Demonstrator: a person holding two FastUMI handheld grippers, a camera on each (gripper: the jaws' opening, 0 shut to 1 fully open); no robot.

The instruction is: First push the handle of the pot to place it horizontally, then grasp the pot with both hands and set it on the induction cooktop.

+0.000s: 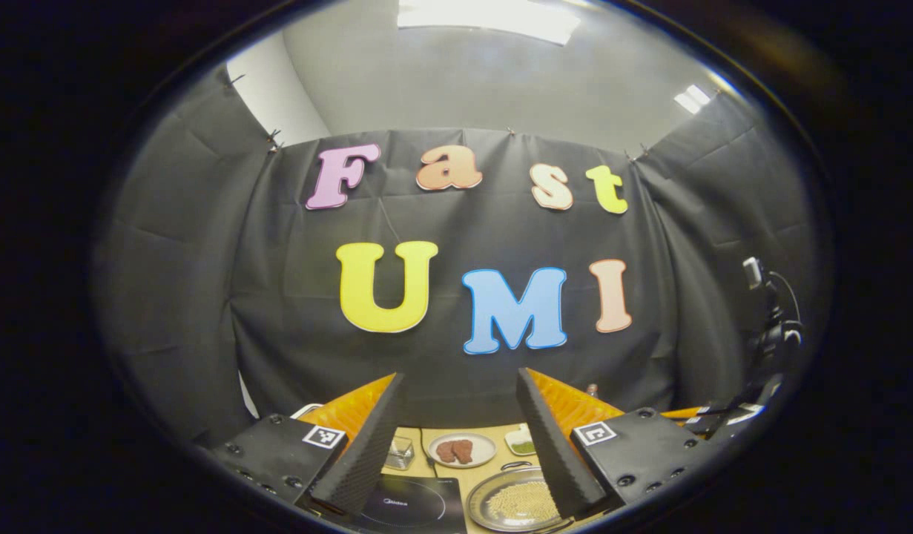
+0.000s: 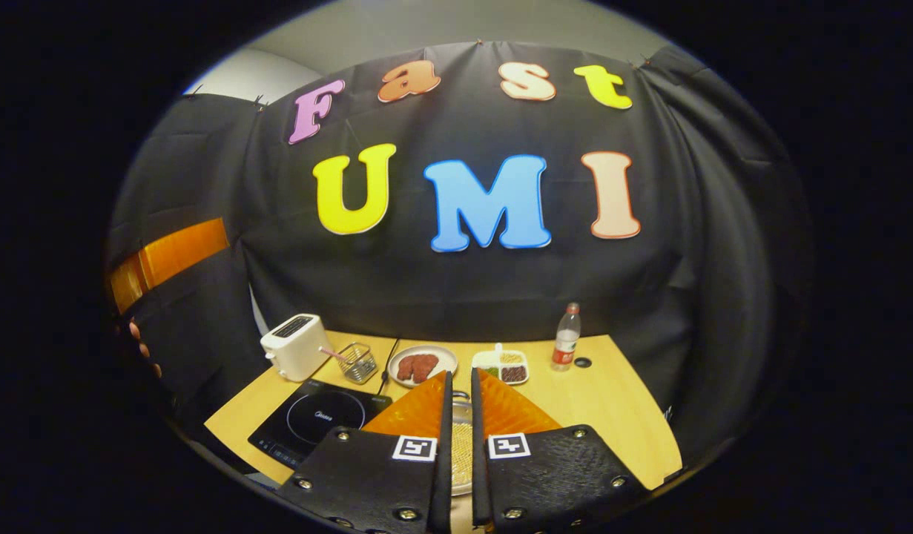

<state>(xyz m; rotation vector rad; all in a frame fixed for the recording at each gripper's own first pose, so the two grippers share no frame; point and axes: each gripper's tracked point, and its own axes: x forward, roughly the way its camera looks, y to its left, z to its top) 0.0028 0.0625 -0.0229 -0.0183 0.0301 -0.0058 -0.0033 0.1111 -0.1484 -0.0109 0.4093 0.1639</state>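
Pot (image 1: pixel 517 504) holds pale grains; plate (image 2: pixel 422 364) behind holds brown meat.

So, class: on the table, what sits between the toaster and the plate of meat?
A small wire basket sits between the toaster and the plate of meat, seen in the right gripper view.

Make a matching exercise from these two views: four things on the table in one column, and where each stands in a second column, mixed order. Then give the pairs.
Things
1. toaster
2. water bottle
3. plate of meat
4. induction cooktop

Places
A. right side, near the wall
B. front left of the table
C. back left corner
D. middle, near the wall

Pairs: 1-C, 2-A, 3-D, 4-B
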